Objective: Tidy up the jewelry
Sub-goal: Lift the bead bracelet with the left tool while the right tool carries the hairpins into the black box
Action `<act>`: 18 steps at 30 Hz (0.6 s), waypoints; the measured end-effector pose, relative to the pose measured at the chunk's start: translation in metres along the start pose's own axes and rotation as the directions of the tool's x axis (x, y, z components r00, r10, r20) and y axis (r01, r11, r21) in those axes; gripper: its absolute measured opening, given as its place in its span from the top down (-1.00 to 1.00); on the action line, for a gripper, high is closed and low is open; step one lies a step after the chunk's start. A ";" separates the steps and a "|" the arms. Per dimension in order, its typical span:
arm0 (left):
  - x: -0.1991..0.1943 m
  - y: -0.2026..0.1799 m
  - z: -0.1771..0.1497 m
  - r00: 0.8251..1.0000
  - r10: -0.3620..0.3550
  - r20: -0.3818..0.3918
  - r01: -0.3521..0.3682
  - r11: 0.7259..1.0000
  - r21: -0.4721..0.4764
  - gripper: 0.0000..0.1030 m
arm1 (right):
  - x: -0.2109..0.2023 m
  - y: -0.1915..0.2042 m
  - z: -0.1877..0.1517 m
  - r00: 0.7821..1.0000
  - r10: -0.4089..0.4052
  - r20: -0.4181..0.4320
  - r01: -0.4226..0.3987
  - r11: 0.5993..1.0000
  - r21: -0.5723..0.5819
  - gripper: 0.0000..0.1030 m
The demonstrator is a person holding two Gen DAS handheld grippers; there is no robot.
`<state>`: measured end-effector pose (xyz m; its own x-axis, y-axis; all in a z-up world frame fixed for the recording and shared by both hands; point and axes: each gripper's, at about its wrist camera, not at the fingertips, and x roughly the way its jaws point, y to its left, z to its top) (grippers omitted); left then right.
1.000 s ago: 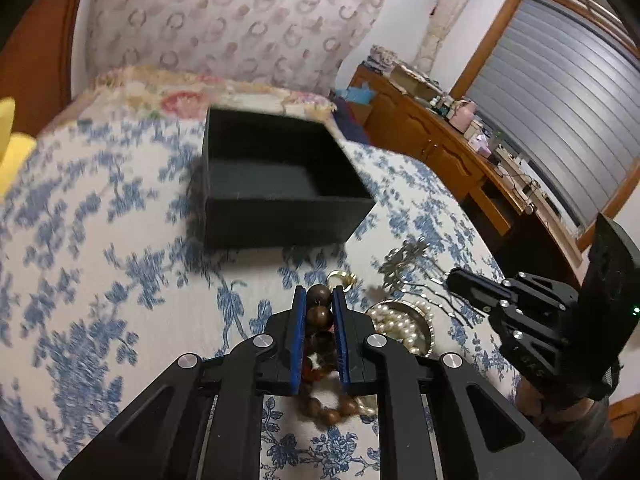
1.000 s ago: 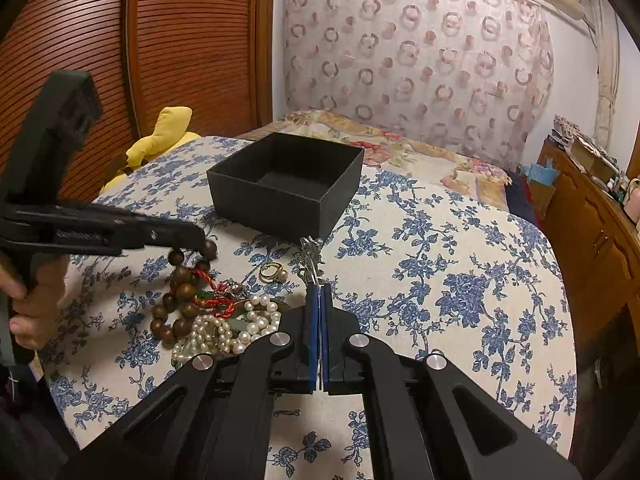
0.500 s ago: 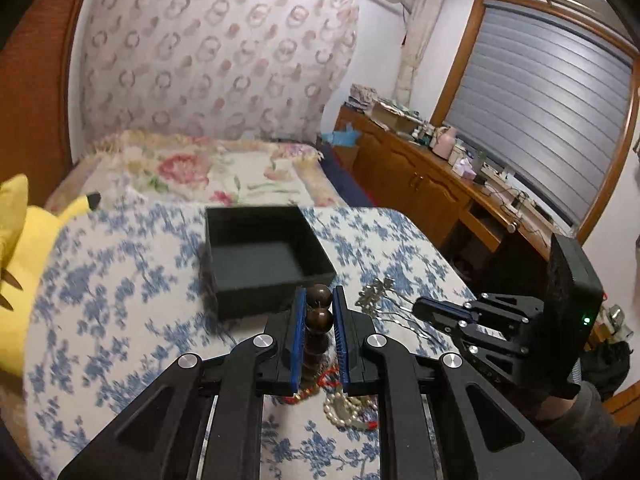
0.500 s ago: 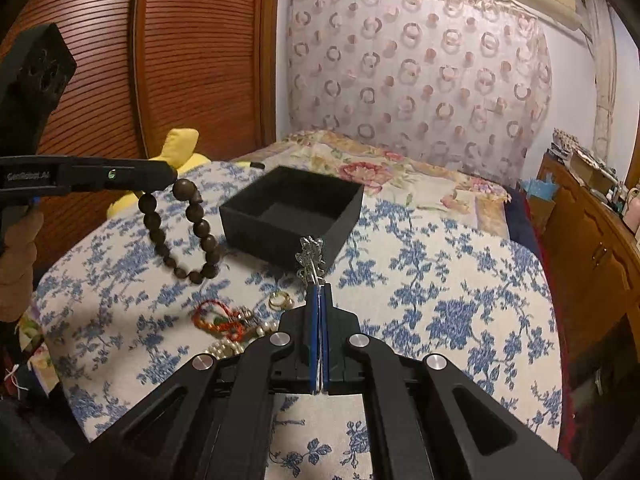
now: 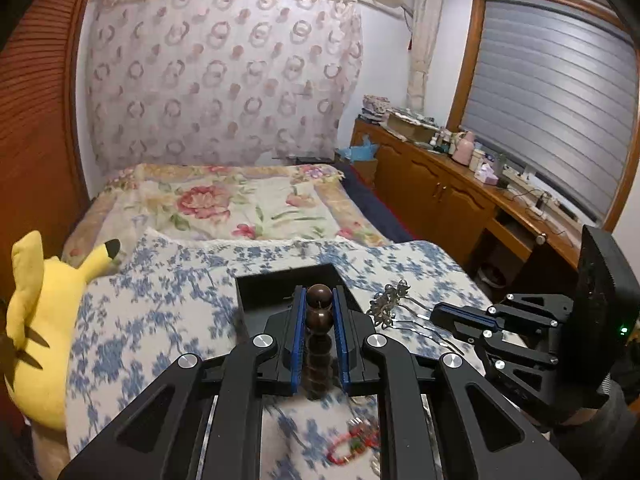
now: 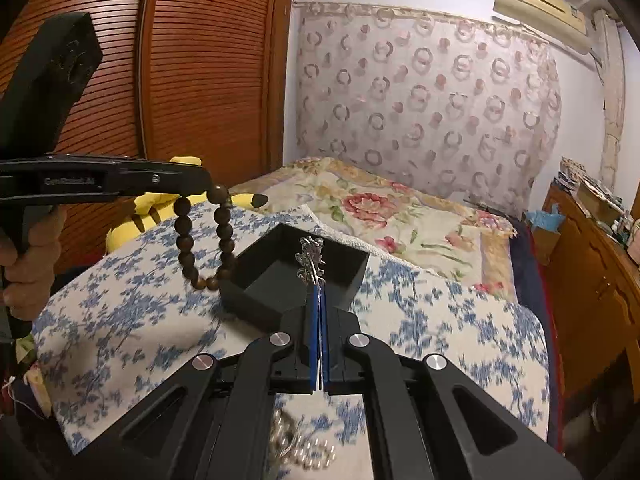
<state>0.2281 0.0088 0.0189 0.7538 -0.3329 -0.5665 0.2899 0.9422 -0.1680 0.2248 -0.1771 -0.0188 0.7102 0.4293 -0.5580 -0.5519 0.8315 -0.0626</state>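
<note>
My left gripper (image 5: 319,300) is shut on a brown wooden bead bracelet (image 5: 319,309) and holds it in the air; in the right wrist view the bracelet (image 6: 208,240) hangs as a loop just left of the open black box (image 6: 296,276). My right gripper (image 6: 319,292) is shut on a silver ornate hairpin (image 6: 311,258), its head over the box. In the left wrist view the hairpin (image 5: 388,302) and right gripper (image 5: 460,316) are to the right of the box (image 5: 276,284).
The box stands on a blue floral cloth (image 6: 120,312). A red bead bracelet (image 5: 352,446) and pearls (image 6: 308,450) lie near the front edge. A yellow plush toy (image 5: 36,320) sits at the left. A bed (image 5: 232,200) lies behind, a wooden cabinet (image 5: 448,196) at the right.
Both grippers have risen from the cloth. The left has lifted the bead bracelet off the pile and carried it toward the box. The right has raised the hairpin over the box.
</note>
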 end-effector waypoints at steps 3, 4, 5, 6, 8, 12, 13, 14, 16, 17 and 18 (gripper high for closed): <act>0.022 0.011 0.005 1.000 0.005 -0.025 -0.005 1.000 -0.009 0.76 | 0.017 -0.008 0.006 1.000 0.010 -0.007 -0.010 1.000 0.005 0.96; 0.029 0.013 0.007 0.999 0.007 -0.035 -0.008 1.000 -0.012 0.76 | 0.022 -0.011 0.007 1.000 0.017 -0.010 -0.017 1.000 0.008 0.96; 0.033 0.014 0.007 0.999 0.008 -0.040 -0.008 1.000 -0.014 0.76 | 0.026 -0.012 0.008 1.000 0.022 -0.012 -0.021 1.000 0.011 0.96; 0.040 0.017 0.007 0.999 0.004 -0.047 -0.005 1.000 -0.019 0.76 | 0.031 -0.015 0.009 0.999 0.030 -0.017 -0.030 0.999 0.015 0.96; 0.050 0.019 0.005 0.998 0.002 -0.061 -0.003 1.000 -0.022 0.76 | 0.039 -0.019 0.010 0.999 0.044 -0.024 -0.043 0.999 0.018 0.96; 0.071 0.027 0.001 0.995 0.000 -0.103 -0.004 0.999 -0.036 0.76 | 0.051 -0.021 0.012 0.997 0.071 -0.028 -0.070 0.997 0.029 0.96; 0.075 0.028 0.000 0.994 -0.005 -0.110 0.000 0.999 -0.043 0.76 | 0.053 -0.022 0.014 0.997 0.079 -0.027 -0.078 0.996 0.033 0.96; 0.077 0.029 -0.002 0.994 -0.011 -0.112 0.006 0.999 -0.049 0.75 | 0.056 -0.022 0.015 0.996 0.086 -0.027 -0.085 0.996 0.036 0.96; 0.080 0.030 -0.003 0.993 -0.006 -0.121 0.000 0.999 -0.048 0.62 | 0.063 -0.023 0.018 0.994 0.103 -0.035 -0.102 0.994 0.040 0.96; 0.080 0.031 -0.003 0.993 0.000 -0.120 -0.006 0.999 -0.046 0.51 | 0.066 -0.022 0.019 0.993 0.108 -0.040 -0.106 0.994 0.040 0.96; 0.080 0.031 -0.003 0.993 0.005 -0.118 -0.011 0.999 -0.045 0.39 | 0.071 -0.020 0.020 0.992 0.116 -0.049 -0.114 0.993 0.041 0.96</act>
<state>0.2950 0.0118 -0.0340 0.6801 -0.3213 -0.6589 0.2550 0.9464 -0.1983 0.2946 -0.1565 -0.0408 0.6191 0.5055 -0.6010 -0.6112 0.7907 0.0354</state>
